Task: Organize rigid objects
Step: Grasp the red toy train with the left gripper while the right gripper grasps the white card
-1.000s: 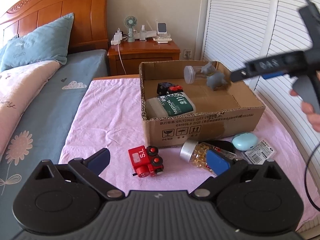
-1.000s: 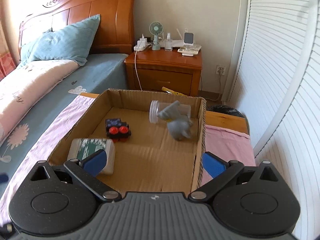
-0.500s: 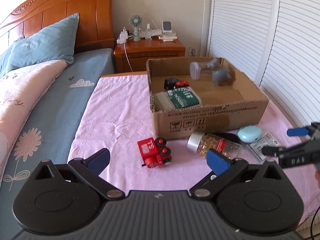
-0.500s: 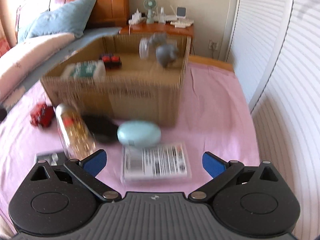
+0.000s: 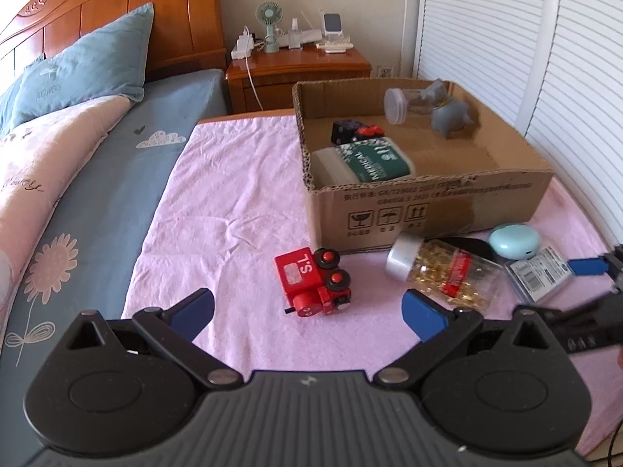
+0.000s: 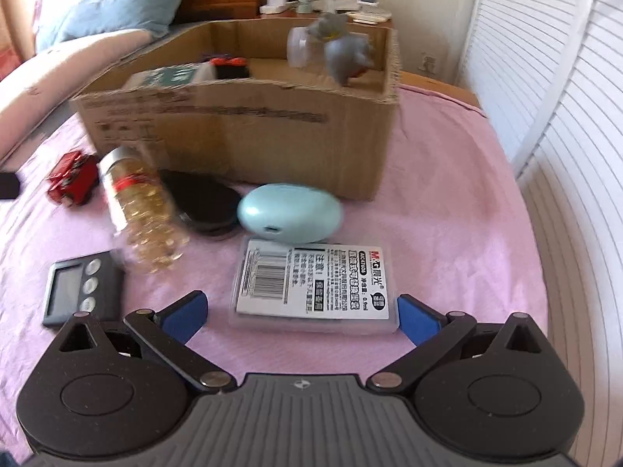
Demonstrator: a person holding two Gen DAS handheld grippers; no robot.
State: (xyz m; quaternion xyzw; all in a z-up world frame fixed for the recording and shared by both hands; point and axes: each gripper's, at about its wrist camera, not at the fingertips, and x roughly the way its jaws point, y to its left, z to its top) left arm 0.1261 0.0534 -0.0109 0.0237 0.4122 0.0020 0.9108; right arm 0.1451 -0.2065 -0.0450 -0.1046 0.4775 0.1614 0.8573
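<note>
**Flat plastic case lined up for the right gripper**

Clear plastic case (image 6: 315, 284) with the barcode label lies flat on the pink cloth (image 6: 447, 194), nearest of the loose things, just in front of the right gripper (image 6: 301, 313), whose blue pads stand spread wide and empty on either side of the case's near edge. Just beyond it sit a pale blue oval case (image 6: 290, 214), a black oval object (image 6: 206, 206) and a capsule bottle (image 6: 140, 210) on its side; a small digital timer (image 6: 81, 288) lies to the left. The cardboard box (image 6: 272, 128) stands farther back and already holds a grey toy figure (image 6: 346, 56), a clear jar, a green-labelled pack and a dark toy.

The left gripper (image 5: 307, 309) hovers with its pads also released and empty, near a red toy train (image 5: 313, 282).

Judging by its look, the case is light, stiff and thin, with a smooth, likely slippery shell. It sits low on soft cloth, so the pads probably need to reach down around its two long edges; a squeeze across the width should hold, while a shallow pinch could make it skate or tip.
</note>
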